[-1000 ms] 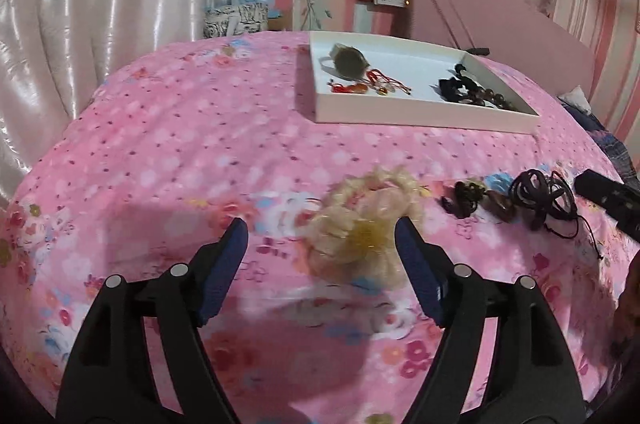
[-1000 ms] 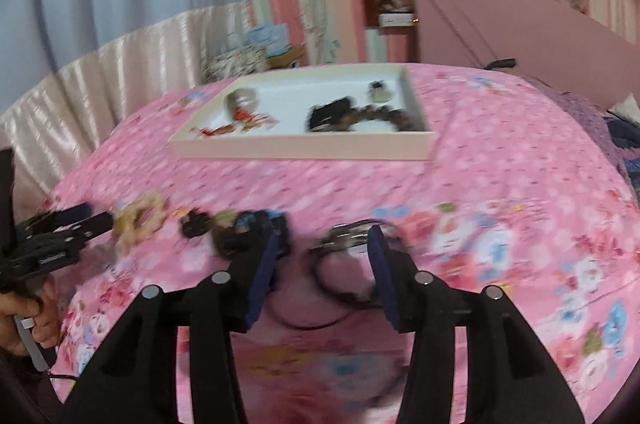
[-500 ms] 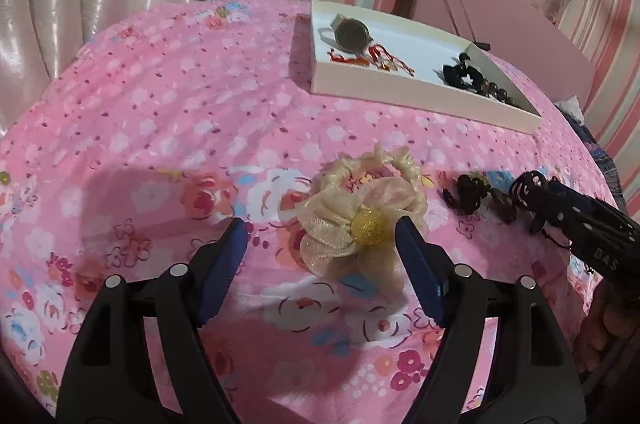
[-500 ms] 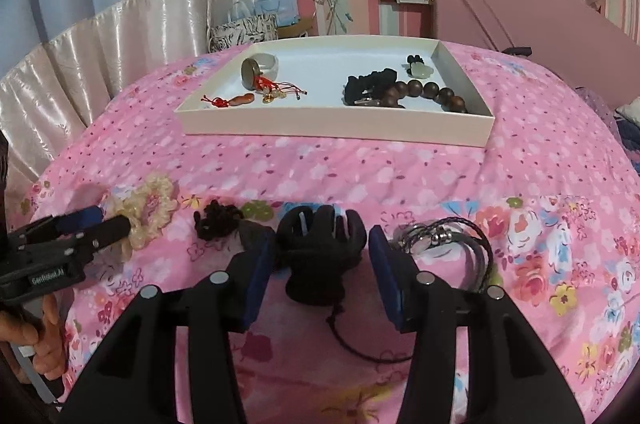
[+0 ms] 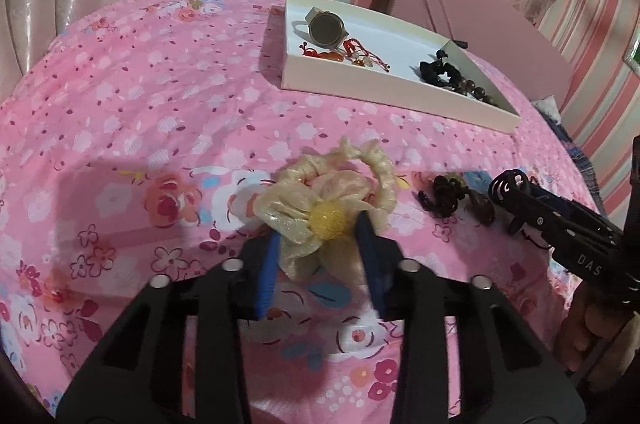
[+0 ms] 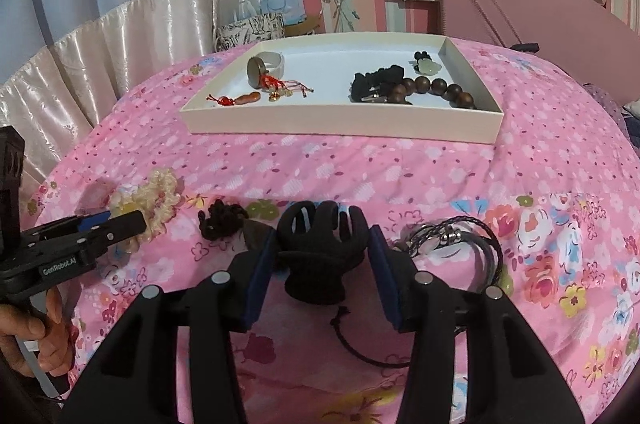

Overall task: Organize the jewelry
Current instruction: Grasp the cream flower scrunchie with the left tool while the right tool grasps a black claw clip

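My left gripper (image 5: 320,248) has closed on a cream fabric scrunchie with a yellow centre (image 5: 326,197) lying on the pink floral cloth; it also shows in the right wrist view (image 6: 144,201). My right gripper (image 6: 322,264) straddles a black claw hair clip (image 6: 320,244), with the pads at its sides. A white tray (image 5: 384,91) at the back holds a watch (image 5: 326,29), red-string charms (image 5: 348,55) and dark beads (image 5: 468,85).
On the cloth lie a small dark brown knotted piece (image 6: 222,220) and a black braided cord bracelet (image 6: 456,244) right of the clip. A pink board (image 6: 540,11) leans behind the tray. Curtains hang at the left.
My left gripper moved forward and closed on the scrunchie. My right gripper shifted from the cord bracelet to the black claw clip and its jaws narrowed around it.
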Tool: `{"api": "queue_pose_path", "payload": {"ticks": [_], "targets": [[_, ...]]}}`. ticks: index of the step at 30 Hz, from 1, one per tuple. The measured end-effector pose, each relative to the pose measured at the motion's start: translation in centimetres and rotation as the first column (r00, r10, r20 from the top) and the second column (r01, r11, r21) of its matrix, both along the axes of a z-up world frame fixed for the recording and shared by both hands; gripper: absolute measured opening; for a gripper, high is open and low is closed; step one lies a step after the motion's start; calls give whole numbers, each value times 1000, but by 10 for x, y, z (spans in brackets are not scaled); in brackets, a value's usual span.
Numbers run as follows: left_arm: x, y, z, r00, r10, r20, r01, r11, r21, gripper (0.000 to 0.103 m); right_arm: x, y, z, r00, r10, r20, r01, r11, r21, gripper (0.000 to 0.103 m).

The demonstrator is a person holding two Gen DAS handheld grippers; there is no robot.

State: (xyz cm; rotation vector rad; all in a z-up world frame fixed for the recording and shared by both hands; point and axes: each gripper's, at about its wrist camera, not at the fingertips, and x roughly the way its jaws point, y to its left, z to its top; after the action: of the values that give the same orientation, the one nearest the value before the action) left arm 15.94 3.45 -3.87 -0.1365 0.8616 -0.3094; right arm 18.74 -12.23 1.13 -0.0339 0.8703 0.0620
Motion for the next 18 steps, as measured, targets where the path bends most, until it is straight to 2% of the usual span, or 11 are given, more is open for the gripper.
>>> {"api": "queue_pose_path", "payload": {"ticks": [5, 18], "targets": [[-4, 3, 4, 1000, 6, 31, -5, 1000, -27, 21, -5, -1, 5, 1000, 0, 22, 0, 1000, -1, 47], [-17, 6, 35, 992, 24, 124, -23, 1000, -13, 20, -14, -13, 28, 996, -17, 83, 17, 1000, -4, 47]]}}
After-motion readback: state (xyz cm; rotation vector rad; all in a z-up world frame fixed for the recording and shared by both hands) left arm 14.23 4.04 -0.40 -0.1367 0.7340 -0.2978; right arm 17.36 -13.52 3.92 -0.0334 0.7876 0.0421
